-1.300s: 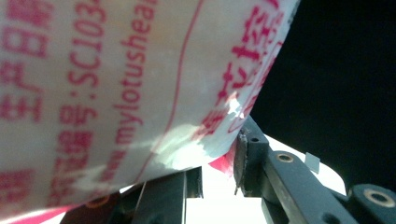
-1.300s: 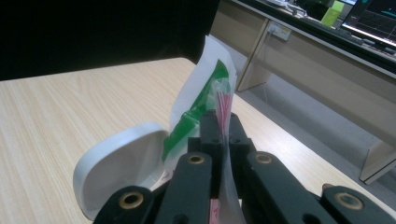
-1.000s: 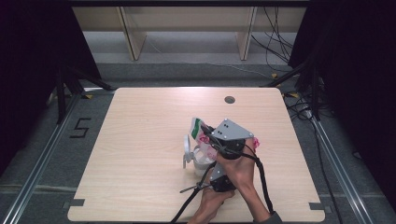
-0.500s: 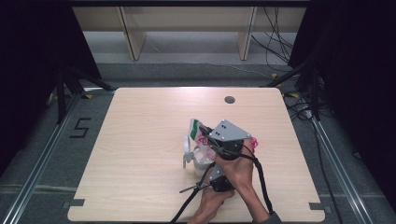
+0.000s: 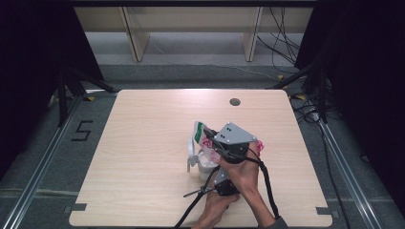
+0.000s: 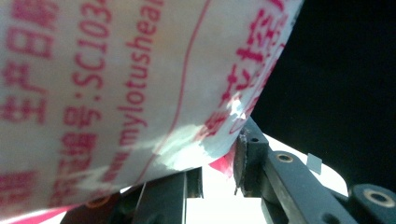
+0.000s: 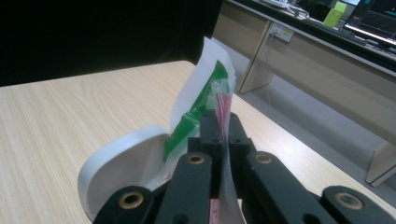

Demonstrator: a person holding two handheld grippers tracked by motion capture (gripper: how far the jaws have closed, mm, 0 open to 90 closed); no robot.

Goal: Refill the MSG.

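- White mug [image 5: 197,161], lower centre of the high view, just left of the hands; it stands on the tabletop [image 5: 143,143] with its handle toward the left of the frame; in the right gripper view its pale rim [image 7: 121,163] curves at the lower left, right beside the fingers.
- Plastic packet [image 5: 200,135], printed white with a green band and red lettering, rises out of the mug's mouth and leans toward the upper left; the same packet fills the upper left of the left gripper view [image 6: 116,84], its red print close to the lens.
- Left gripper [image 5: 224,183], low in the high view under the person's left hand [image 5: 217,207]; its fingers [image 6: 250,158] stand partly apart with the packet's lower edge lying between them; whether they truly press it I cannot tell.
- Right gripper [image 5: 222,145], just above, carried by the right hand [image 5: 243,171]; its fingers [image 7: 238,135] are closed flat on the packet's thin pink edge, which stands up between them.
- Against the high views of a second and half a second ago, nothing has shifted: hands, packet and mug sit where they were; I judge this a steady two-handed hold, likely a pause before the packet is torn open or tipped into the mug.
- Pink packaging [image 5: 259,144] shows at the right of the grippers.
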